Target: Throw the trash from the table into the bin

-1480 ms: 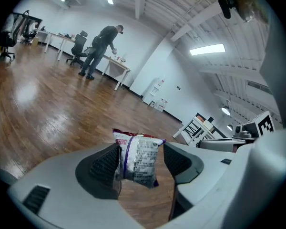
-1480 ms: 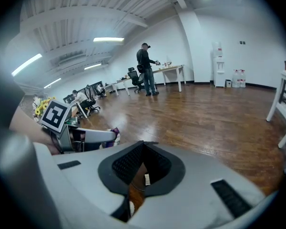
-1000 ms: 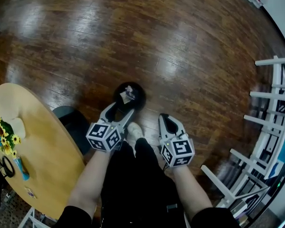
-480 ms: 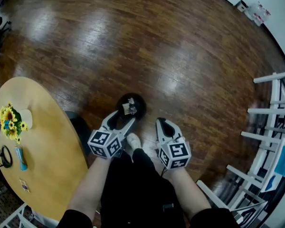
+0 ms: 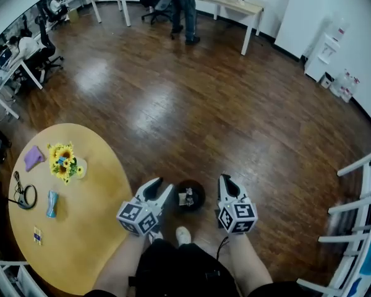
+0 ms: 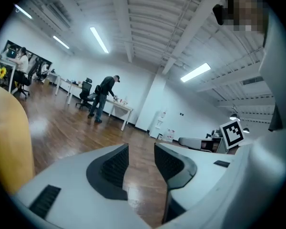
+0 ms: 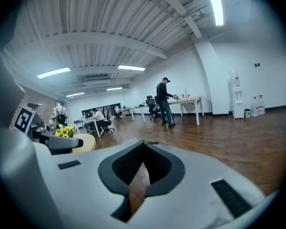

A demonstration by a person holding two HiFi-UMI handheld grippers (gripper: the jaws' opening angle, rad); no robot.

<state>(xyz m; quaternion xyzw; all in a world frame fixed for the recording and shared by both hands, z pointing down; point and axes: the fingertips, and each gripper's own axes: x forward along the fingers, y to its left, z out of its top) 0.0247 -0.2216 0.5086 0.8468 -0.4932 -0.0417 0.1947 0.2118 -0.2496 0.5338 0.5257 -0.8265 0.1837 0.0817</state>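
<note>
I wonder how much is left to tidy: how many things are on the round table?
5: a purple piece at the far edge, sunflowers beside it, a black cable loop, a blue item, a small card nearest the person. Tiny scraps could be missed.

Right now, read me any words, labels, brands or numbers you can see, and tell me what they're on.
No readable text anywhere.
Marker cubes: black-and-white square patterns, no letters.
Small card on the table: too small to read.
Trash in the bin: too blurred to read.
</note>
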